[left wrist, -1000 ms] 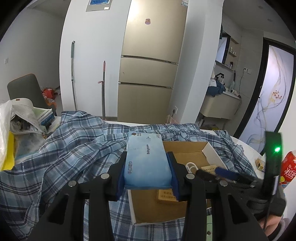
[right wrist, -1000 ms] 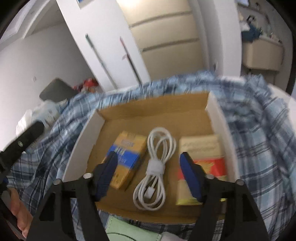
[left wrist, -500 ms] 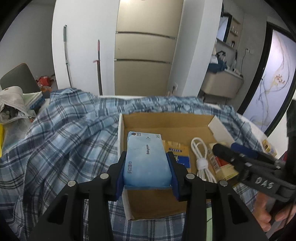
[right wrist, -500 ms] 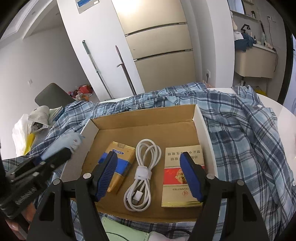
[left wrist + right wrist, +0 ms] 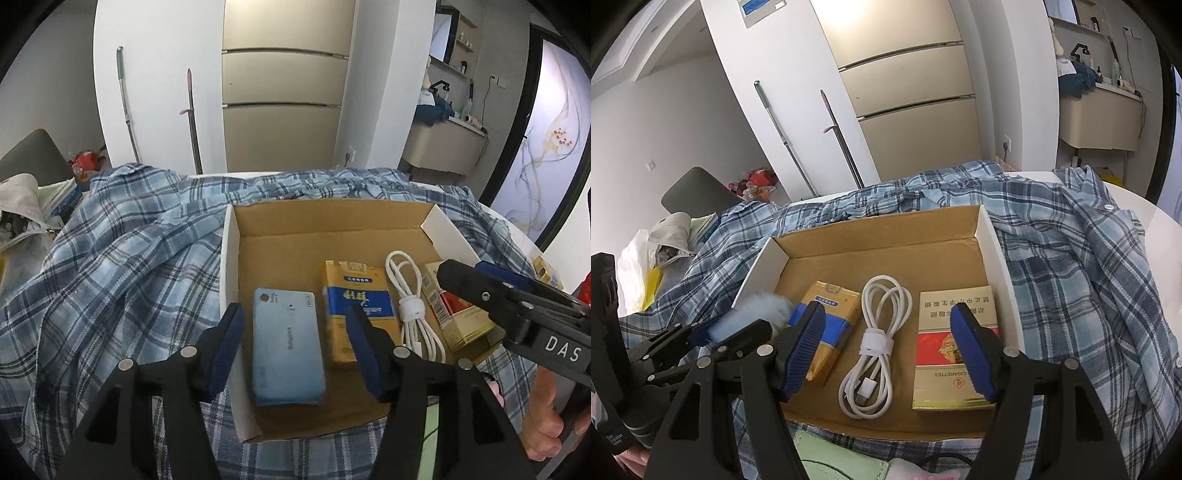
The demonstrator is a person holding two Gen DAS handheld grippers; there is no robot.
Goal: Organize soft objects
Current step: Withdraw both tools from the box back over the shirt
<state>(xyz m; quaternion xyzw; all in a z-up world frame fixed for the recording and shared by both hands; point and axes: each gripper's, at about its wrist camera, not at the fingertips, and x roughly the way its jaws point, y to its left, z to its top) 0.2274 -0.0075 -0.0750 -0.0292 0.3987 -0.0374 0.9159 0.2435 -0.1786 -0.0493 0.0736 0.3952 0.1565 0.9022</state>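
A light blue pack of wipes [image 5: 288, 343] lies flat in the left part of the cardboard box [image 5: 229, 258]. My left gripper [image 5: 294, 314] straddles it, jaws opening, blue pads clear of both its sides. In the right wrist view the pack [image 5: 757, 306] is blurred behind the left gripper [image 5: 738, 325]. My right gripper [image 5: 886, 314] hovers open over the box [image 5: 991, 251], above a coiled white cable [image 5: 875, 339], with nothing between its fingers. The box rests on a blue plaid shirt [image 5: 122, 266] spread over the table.
The box also holds a yellow-and-blue packet [image 5: 831, 317] and a red-and-gold packet [image 5: 955, 343]. A pale green item [image 5: 842, 461] lies at the near edge. Bags and papers [image 5: 26, 206] sit left. A hand [image 5: 546, 417] holds the right gripper [image 5: 463, 271].
My left gripper came down with the wipes pack into the box, then its jaws spread and let the pack go onto the box floor. The right gripper stayed in place.
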